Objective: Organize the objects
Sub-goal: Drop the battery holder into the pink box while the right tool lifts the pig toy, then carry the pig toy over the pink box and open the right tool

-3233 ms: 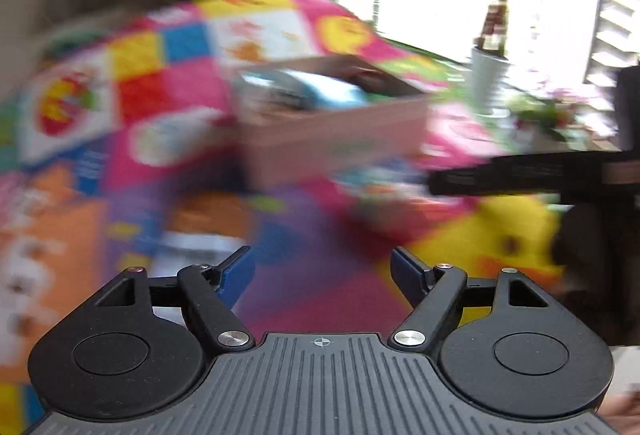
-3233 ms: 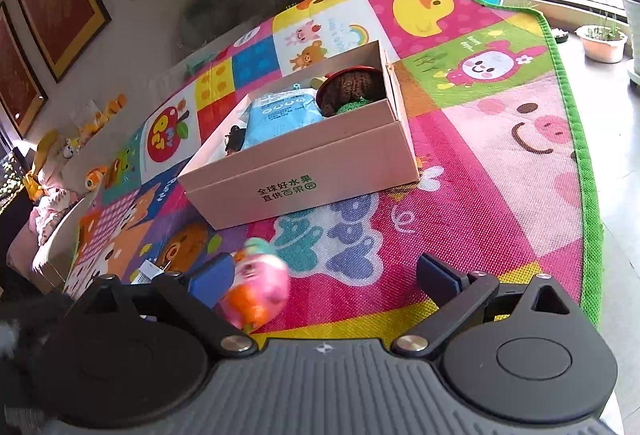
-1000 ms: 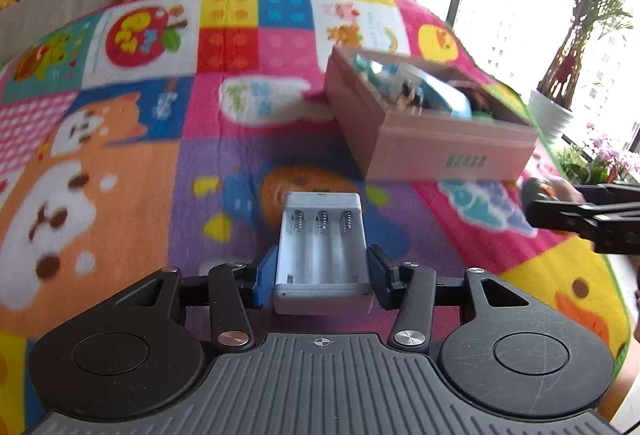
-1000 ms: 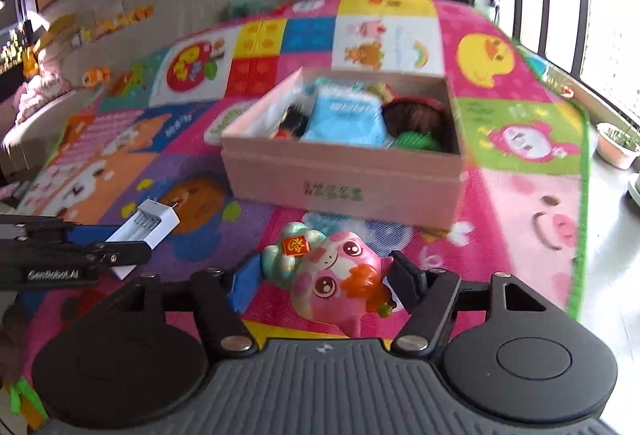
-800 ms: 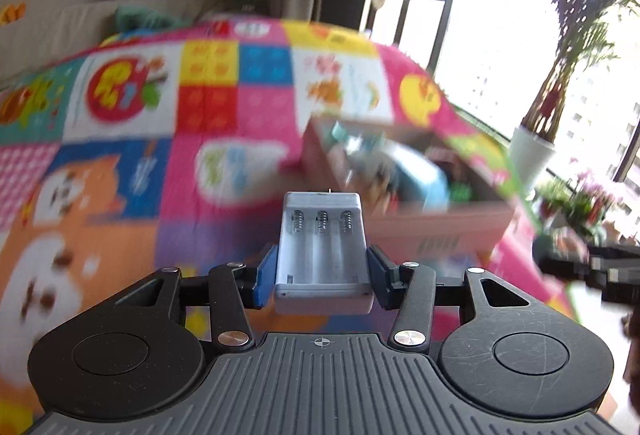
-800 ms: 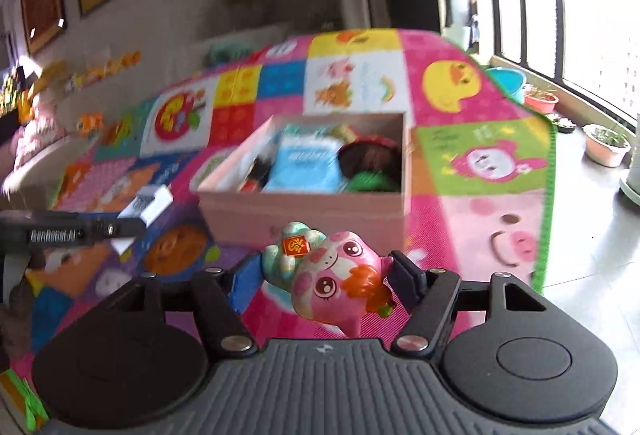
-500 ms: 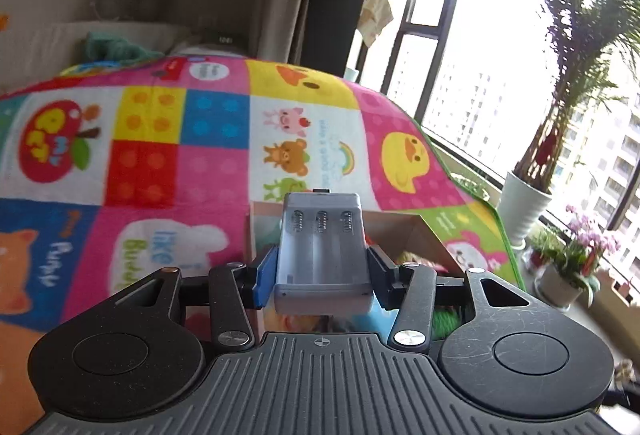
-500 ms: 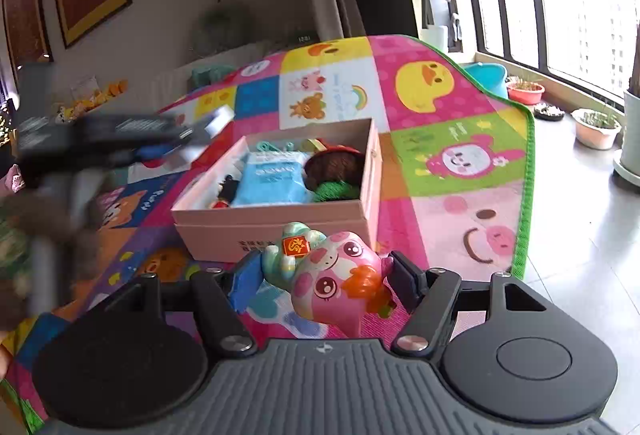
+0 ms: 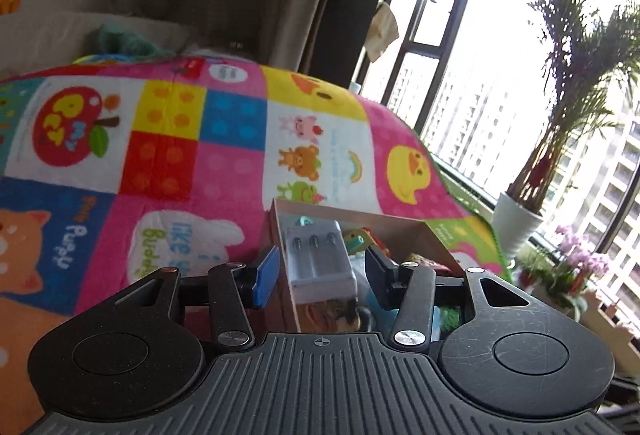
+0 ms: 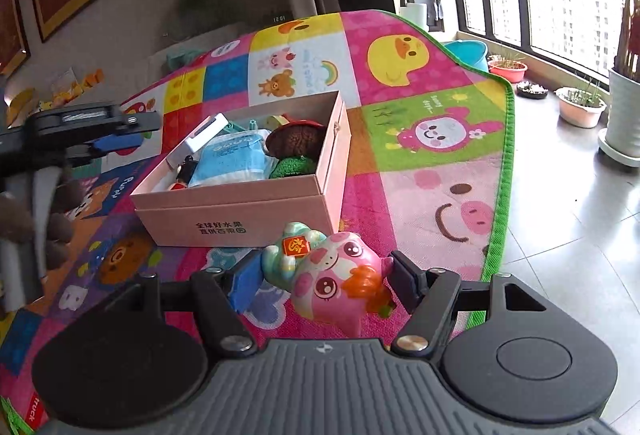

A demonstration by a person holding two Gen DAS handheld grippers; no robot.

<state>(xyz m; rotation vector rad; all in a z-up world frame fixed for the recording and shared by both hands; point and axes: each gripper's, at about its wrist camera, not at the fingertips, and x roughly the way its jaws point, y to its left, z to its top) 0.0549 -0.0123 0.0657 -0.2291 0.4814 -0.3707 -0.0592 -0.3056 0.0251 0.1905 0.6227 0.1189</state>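
- The left tool [image 9: 322, 275] hangs over the open pink cardboard box [image 10: 240, 211]. Its jaws are spread and they pinch nothing.
- The white plastic battery holder with three slots [image 10: 202, 139] is apart from that tool, at the far left corner of the box. It is tilted, with one end high beside the wall. I cannot tell if it rests there or is in the air.
- I think this corner was chosen because the middle of the box is full: a light blue soft pack [image 10: 232, 159] and a brown knitted piece [image 10: 298, 139] lie there.
- The right tool [image 10: 320, 281] pinches the pink glossy pig figure with a teal part [image 10: 332, 283] from both sides. The figure is above the colourful patchwork play mat [image 10: 420, 139], just before the near wall of the box and not yet over its rim.
- It probably waits there so that the two tools do not meet over the opening.
- The figure is smooth and round, so in my judgement it could turn between the pads.
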